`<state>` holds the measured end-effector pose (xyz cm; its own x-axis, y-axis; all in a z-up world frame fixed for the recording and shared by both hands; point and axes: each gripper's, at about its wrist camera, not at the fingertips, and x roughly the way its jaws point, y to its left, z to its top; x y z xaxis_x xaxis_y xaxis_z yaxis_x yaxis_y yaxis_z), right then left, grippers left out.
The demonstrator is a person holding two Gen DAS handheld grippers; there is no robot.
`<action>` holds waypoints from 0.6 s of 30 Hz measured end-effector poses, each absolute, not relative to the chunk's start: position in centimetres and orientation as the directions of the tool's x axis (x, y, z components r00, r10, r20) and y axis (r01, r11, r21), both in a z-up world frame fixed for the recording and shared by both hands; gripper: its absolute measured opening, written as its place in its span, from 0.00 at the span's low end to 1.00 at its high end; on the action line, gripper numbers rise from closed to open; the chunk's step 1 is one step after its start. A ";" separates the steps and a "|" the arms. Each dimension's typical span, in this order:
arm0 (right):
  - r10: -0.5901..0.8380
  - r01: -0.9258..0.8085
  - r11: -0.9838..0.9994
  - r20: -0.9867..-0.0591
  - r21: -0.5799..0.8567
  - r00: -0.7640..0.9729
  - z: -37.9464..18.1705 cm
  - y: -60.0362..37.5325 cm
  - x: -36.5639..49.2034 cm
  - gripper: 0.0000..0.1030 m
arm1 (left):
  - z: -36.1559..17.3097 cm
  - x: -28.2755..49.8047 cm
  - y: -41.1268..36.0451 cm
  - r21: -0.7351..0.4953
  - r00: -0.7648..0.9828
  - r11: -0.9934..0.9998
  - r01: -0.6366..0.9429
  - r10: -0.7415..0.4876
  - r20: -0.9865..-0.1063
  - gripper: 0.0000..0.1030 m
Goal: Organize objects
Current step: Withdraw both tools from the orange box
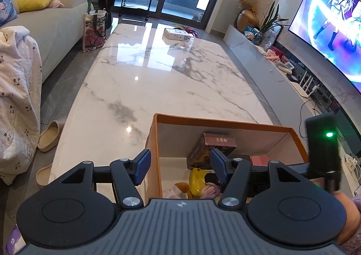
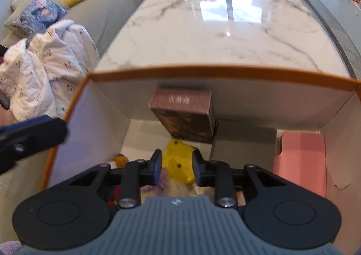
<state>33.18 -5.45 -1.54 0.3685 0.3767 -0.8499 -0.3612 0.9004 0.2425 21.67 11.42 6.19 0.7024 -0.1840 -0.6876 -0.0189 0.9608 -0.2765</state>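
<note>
The right wrist view is smeared by motion blur; lettering on the brown box cannot be read. At six o'clock, the yellow toy is partly hidden behind gripper fingers.

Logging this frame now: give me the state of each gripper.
Left gripper: open, holding nothing, straddling the orange box's left wall.
Right gripper: open, empty, inside the box above the yellow toy.

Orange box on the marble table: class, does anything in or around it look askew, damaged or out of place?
Yes. Inside the orange box, the brown box is tipped, leaning against the far wall over a yellow toy. A white box sits alone at the table's far end, not yet packed.
</note>
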 end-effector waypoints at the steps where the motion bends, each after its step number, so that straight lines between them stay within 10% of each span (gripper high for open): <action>1: 0.366 -0.357 0.904 -0.856 0.235 0.366 -1.8 -5.4 33.3 0.28 | 6.4 21.4 11.5 -0.274 0.705 0.961 -0.019 -0.181 -0.685 0.67; 18: 0.471 -0.476 0.858 -0.662 0.192 0.583 7.0 -8.9 24.0 0.32 | 9.9 12.9 12.0 -0.153 0.752 0.986 0.061 -0.146 -0.643 0.70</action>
